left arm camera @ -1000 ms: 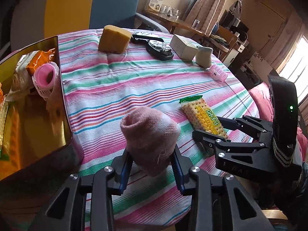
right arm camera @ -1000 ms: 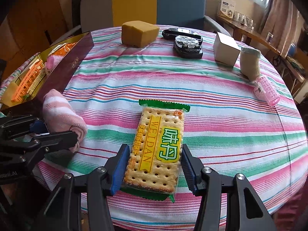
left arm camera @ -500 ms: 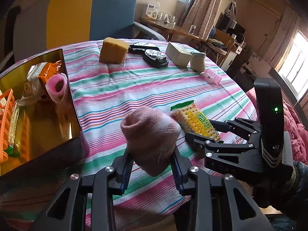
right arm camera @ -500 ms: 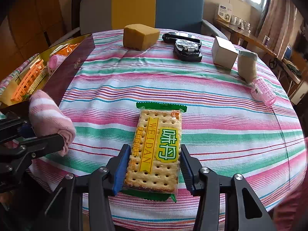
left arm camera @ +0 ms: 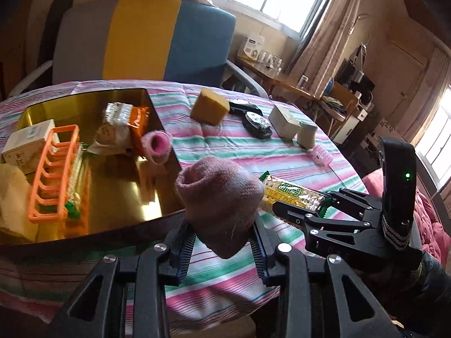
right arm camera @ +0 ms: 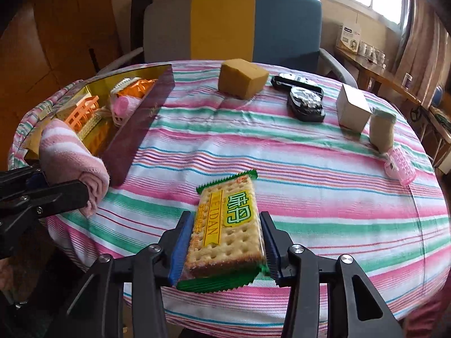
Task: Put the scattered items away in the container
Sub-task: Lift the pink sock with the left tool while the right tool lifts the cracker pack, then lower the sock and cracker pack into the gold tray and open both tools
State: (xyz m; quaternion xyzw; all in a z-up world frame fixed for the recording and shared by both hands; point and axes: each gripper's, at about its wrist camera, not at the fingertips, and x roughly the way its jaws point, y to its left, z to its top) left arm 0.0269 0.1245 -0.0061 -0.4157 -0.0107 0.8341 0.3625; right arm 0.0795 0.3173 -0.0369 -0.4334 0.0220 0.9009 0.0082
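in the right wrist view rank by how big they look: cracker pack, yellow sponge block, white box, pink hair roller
1. cracker pack, though it is nearest the camera, held in the right gripper
2. yellow sponge block
3. white box, close to the sponge
4. pink hair roller

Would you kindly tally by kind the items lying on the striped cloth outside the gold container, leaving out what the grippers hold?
Yellow sponge block: 1
Black devices: 2
White box: 1
Beige roll: 1
Pink hair roller: 1
Total: 6
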